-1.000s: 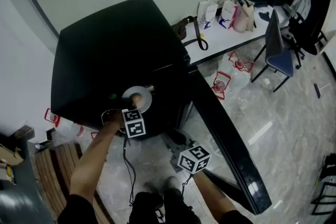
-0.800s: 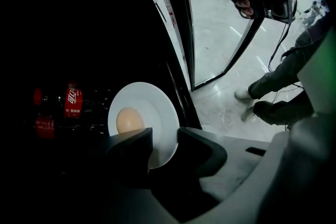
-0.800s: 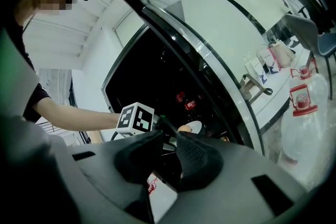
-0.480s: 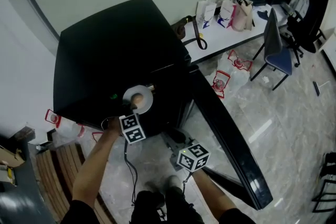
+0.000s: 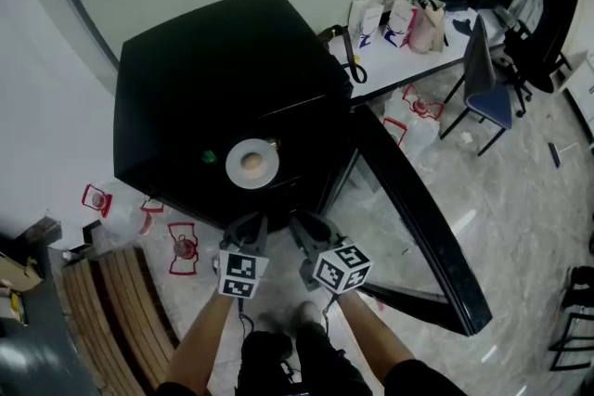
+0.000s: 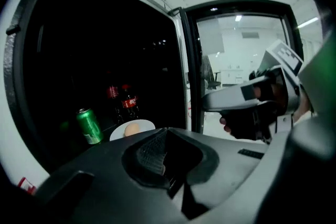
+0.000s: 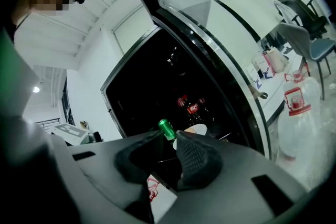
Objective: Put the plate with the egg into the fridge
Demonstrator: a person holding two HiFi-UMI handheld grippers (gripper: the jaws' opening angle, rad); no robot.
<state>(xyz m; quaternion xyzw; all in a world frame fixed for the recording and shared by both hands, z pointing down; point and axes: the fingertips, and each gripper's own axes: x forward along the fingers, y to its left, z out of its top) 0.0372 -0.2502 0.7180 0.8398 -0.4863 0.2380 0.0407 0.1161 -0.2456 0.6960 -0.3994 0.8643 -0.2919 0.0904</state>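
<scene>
The white plate [image 5: 268,172] with the egg [image 5: 251,162] rests on a shelf inside the open black fridge [image 5: 213,79]. In the left gripper view the plate [image 6: 145,124] and egg [image 6: 132,129] lie beyond the jaws, apart from them. My left gripper [image 5: 249,227] hangs in front of the fridge, shut with nothing between its pads [image 6: 152,152]. My right gripper [image 5: 307,233] is beside it, open and empty, and its view looks into the fridge at the plate [image 7: 202,129].
A green can [image 6: 89,126] stands left of the plate, with cola bottles [image 6: 128,102] behind. The fridge door [image 5: 418,218] swings out to the right. Water bottles [image 5: 182,246] lie on the floor at left, beside a wooden bench [image 5: 102,311]. A white table [image 5: 408,60] and a chair [image 5: 487,83] stand further right.
My left gripper has let go of the plate, drawn back from the shelf towards me and shut. The plate with the egg stays on the shelf.
</scene>
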